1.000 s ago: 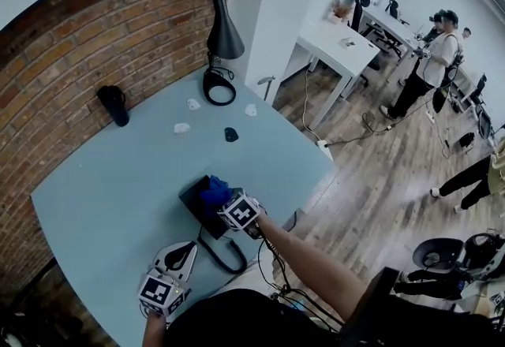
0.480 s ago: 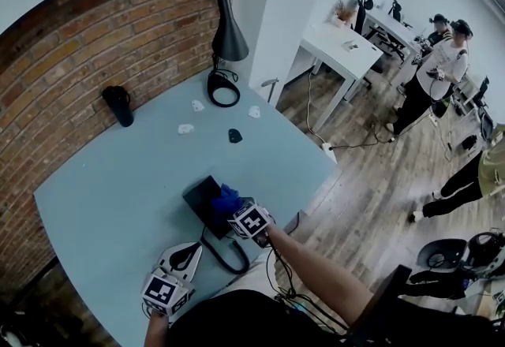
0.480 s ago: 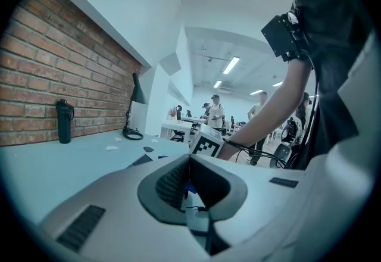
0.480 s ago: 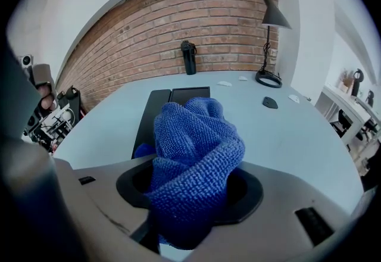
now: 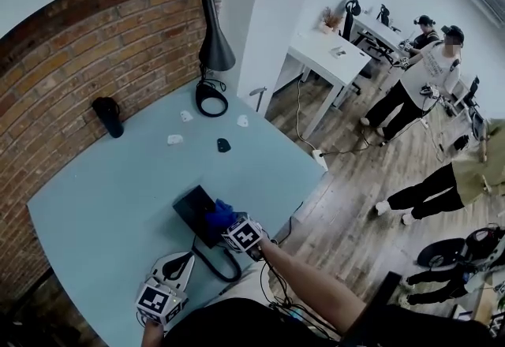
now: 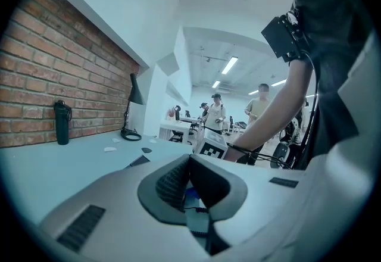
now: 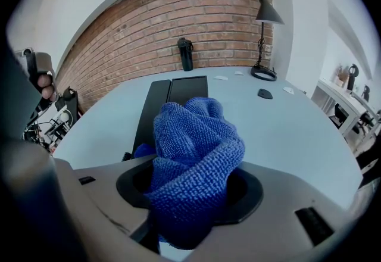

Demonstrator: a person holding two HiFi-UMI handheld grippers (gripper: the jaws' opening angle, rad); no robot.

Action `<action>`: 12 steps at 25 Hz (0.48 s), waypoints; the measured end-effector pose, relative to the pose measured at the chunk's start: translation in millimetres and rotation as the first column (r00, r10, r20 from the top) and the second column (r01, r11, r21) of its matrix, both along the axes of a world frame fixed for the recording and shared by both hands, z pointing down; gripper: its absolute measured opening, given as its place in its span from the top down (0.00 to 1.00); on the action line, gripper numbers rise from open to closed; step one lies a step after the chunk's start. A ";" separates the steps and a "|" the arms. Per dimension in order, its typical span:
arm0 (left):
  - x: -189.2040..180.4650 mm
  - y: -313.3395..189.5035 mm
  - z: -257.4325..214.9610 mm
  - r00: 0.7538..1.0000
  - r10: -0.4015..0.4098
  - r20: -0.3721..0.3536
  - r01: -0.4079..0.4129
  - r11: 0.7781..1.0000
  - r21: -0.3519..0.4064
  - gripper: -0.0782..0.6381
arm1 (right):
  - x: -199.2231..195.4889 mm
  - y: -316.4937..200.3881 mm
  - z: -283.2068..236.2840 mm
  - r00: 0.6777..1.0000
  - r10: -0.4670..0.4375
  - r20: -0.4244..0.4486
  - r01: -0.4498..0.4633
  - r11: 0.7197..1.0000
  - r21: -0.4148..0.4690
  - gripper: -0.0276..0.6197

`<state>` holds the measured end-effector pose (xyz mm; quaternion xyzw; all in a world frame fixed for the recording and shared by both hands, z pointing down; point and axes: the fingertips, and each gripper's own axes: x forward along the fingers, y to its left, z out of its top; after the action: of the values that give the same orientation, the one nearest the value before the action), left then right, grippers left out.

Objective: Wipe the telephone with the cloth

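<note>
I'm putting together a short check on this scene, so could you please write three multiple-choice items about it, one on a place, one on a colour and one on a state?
1. Where does the black bottle stand?
A. on the table, near the brick wall
B. on a chair
C. on the floor

2. What colour is the cloth?
A. red
B. white
C. blue

3. What is the state of the right gripper?
A. open and empty
B. shut on the cloth
C. shut on the bottle

Answers:
1. A, since the head view shows the bottle upright at the table's wall side.
2. C, since the right gripper view shows blue knit fabric.
3. B, since the bunched cloth is pinched between the jaws in the right gripper view.
</note>
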<state>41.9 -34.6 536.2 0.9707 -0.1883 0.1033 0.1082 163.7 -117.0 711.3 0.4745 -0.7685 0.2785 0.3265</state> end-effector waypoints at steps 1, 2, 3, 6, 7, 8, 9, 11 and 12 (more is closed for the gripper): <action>0.5 0.3 0.0 1.000 0.000 -0.002 0.000 1.000 0.003 0.89 | 1.0 1.2 0.4 1.000 0.003 -0.001 -0.003 1.000 0.003 0.59; 0.7 0.2 -0.4 1.000 0.000 -0.001 0.000 1.000 0.008 0.89 | 1.6 2.2 0.6 1.000 0.005 -0.001 -0.005 1.000 0.005 0.59; 0.5 -0.3 -0.9 1.000 -0.001 0.001 0.001 1.000 0.013 0.89 | 2.0 3.2 0.5 1.000 0.008 -0.001 -0.008 1.000 0.007 0.59; -0.8 -1.1 -2.3 1.000 -0.004 0.009 0.004 1.000 0.016 0.89 | 3.2 7.4 3.0 1.000 0.020 -0.002 -0.020 1.000 0.000 0.59; -0.8 -0.7 -2.7 1.000 -0.004 0.009 0.004 1.000 0.012 0.89 | 3.2 8.9 4.6 1.000 0.023 -0.001 -0.023 1.000 -0.003 0.59; -0.3 -0.5 -2.7 1.000 -0.004 0.007 0.004 1.000 0.012 0.89 | 3.2 10.6 5.6 1.000 0.025 0.000 -0.025 1.000 -0.006 0.59; 0.7 -0.3 -2.9 1.000 -0.003 0.005 0.003 1.000 0.014 0.89 | 3.3 12.8 5.9 1.000 0.029 0.004 -0.029 1.000 -0.011 0.59; 2.5 0.8 -3.6 1.000 0.001 0.005 -0.001 1.000 0.023 0.89 | 3.7 17.6 6.3 0.999 0.037 0.010 -0.037 0.999 -0.020 0.59; 2.5 1.5 -2.9 1.000 0.001 0.003 -0.001 1.000 0.030 0.89 | 3.8 19.9 7.7 0.999 0.040 0.012 -0.040 0.999 -0.022 0.59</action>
<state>44.5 -33.1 533.3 0.9721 -0.1894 0.1021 0.0931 167.5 -97.0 718.9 0.4845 -0.7579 0.2962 0.3212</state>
